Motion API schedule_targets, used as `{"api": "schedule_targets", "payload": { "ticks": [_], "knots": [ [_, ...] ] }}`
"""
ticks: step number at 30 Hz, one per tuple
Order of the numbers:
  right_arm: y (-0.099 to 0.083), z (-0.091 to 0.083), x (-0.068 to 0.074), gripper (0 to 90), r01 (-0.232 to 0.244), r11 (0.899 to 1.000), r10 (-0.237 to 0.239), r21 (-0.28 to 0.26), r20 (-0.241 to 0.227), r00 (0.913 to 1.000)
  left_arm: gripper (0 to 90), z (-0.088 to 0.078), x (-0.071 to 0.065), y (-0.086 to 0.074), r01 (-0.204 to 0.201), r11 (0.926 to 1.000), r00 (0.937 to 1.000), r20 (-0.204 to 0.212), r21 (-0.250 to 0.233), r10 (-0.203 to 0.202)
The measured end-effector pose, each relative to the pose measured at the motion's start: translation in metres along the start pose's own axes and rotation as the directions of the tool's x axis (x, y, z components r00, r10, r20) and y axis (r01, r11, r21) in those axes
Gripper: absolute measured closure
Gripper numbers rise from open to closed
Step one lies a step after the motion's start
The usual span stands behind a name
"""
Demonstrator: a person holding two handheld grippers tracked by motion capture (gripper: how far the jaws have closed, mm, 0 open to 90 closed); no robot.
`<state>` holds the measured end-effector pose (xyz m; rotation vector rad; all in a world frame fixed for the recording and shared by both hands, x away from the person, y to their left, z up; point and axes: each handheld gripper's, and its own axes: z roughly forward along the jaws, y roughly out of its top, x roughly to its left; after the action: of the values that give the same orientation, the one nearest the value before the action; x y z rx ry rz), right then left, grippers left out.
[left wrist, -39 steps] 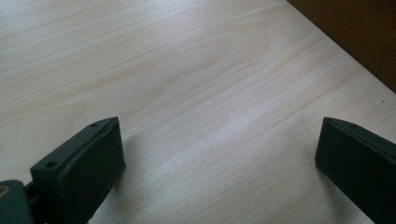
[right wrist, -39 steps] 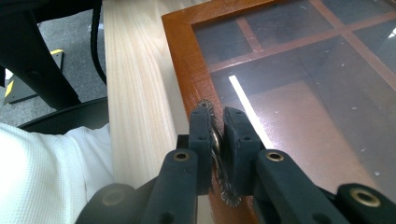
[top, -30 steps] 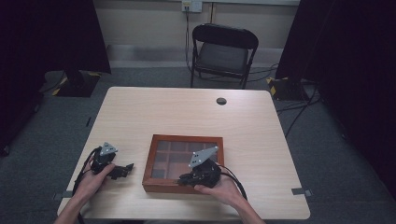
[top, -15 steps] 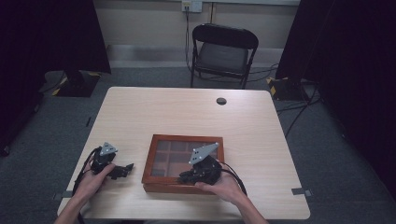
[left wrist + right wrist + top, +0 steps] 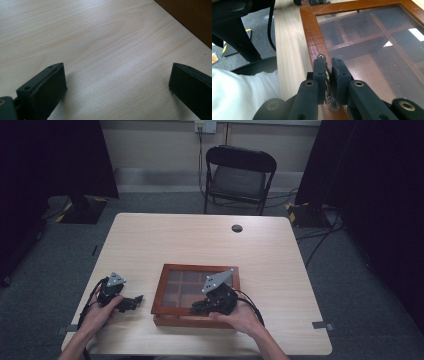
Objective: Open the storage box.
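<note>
Pale wooden table [image 5: 280,270] carries a reddish-brown glass-lidded compartment box [image 5: 172,282] near its front edge. Right gripper [image 5: 329,75], hand resting at the box's near edge, is clamped on a small brass latch [image 5: 327,82]. Left gripper [image 5: 115,85] rests beside the box, jaws wide apart.

Black folding chair [image 5: 239,175] on grey carpet [image 5: 350,270]

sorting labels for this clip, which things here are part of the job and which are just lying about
In the job:
- wooden box with glass lid
- metal latch on its front edge, pinched by the right gripper

Lying about:
- left gripper, open on the table
- folding chair
- small dark disc
</note>
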<state>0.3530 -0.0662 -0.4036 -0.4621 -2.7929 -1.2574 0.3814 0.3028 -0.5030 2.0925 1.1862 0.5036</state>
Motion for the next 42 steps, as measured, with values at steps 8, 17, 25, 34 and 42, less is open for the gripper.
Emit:
{"api": "schedule_targets", "payload": {
  "ticks": [8, 17, 25, 34, 42],
  "knots": [
    [0.003, -0.002, -0.001, 82.8, 0.005, 1.0, -0.005, 0.011, -0.006, 1.0, 0.5, 0.0, 0.0, 0.0, 0.0, 1.0, 1.0, 0.0, 0.0, 0.0],
    [0.011, -0.008, -0.003, 82.9, 0.008, 1.0, -0.008, 0.005, -0.009, 0.9999, 0.5, 0.0, 0.0, 0.0, 0.0, 1.0, 1.0, 0.001, 0.0, 0.0],
    [0.018, -0.014, -0.005, 83.0, 0.012, 1.0, -0.012, -0.005, -0.009, 0.9999, 0.5, 0.0, 0.0, 0.0, 0.0, 1.0, 1.0, 0.0, 0.0, 0.0],
    [0.024, -0.02, -0.007, 83.0, 0.013, 1.0, -0.013, -0.017, -0.005, 0.9999, 0.5, 0.0, 0.0, 0.0, 0.001, 1.0, 1.0, 0.001, 0.0, -0.001],
    [0.031, -0.026, -0.01, 83.0, 0.011, 1.0, -0.011, -0.02, -0.006, 0.9999, 0.5, 0.0, 0.0, 0.0, 0.0, 1.0, 1.0, 0.0, 0.0, 0.0]
  ]
}}
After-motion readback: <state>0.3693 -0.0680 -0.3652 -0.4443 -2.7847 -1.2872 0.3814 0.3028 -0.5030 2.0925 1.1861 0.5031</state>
